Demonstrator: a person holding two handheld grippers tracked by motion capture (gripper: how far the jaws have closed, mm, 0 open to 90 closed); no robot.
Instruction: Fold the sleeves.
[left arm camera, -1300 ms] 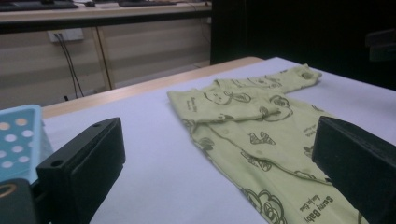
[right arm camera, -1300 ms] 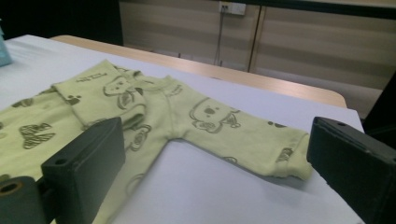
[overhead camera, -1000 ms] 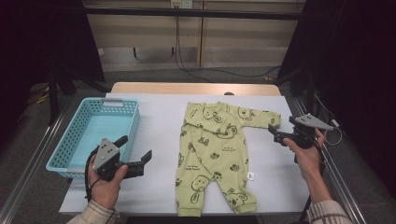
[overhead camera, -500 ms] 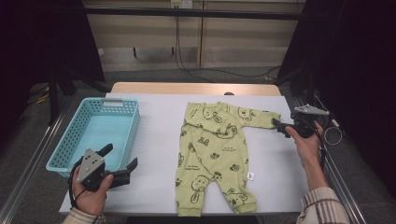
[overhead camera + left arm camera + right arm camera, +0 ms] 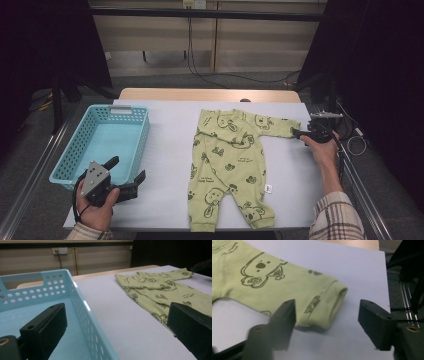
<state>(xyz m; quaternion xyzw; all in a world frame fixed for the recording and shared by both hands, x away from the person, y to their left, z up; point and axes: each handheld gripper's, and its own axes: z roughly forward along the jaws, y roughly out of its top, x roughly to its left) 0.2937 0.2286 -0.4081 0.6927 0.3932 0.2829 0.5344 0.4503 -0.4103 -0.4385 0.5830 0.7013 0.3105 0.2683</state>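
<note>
Sleeve work is what your right gripper (image 5: 325, 322) is set up for: its jaws straddle the cuff (image 5: 338, 300) of the green baby romper's far sleeve, one jaw over the printed fabric and the other out over bare table, and they have just been closing. They stand about half apart, the cuff lies between them, and neither pad presses on it yet, so nothing is held. In the high view that gripper (image 5: 300, 134) sits at the sleeve's outer end, at the right edge of the white table (image 5: 165, 150), with your hand behind it. Coming in at the very end of the sleeve makes sense: the cuff is the thickest, most doubled-up bit of cloth there, so it gives the pads something firm to bite and lets you carry the whole sleeve inward from its tip.

You have the romper (image 5: 230, 165) lying flat and face up in the middle of the table, collar toward the far side, both legs toward you, sleeves spread. Laid out that way, every edge can be reached.

Your left gripper (image 5: 127, 175) hangs low at the near left corner, just beside the blue plastic basket (image 5: 80, 145) and well apart from the garment. Its jaws are spread wide with nothing between them; in the left gripper view one jaw stands in front of the basket's inside, the other in front of the romper's (image 5: 160, 292) near edge. My guess is that it is waiting its turn.
</note>
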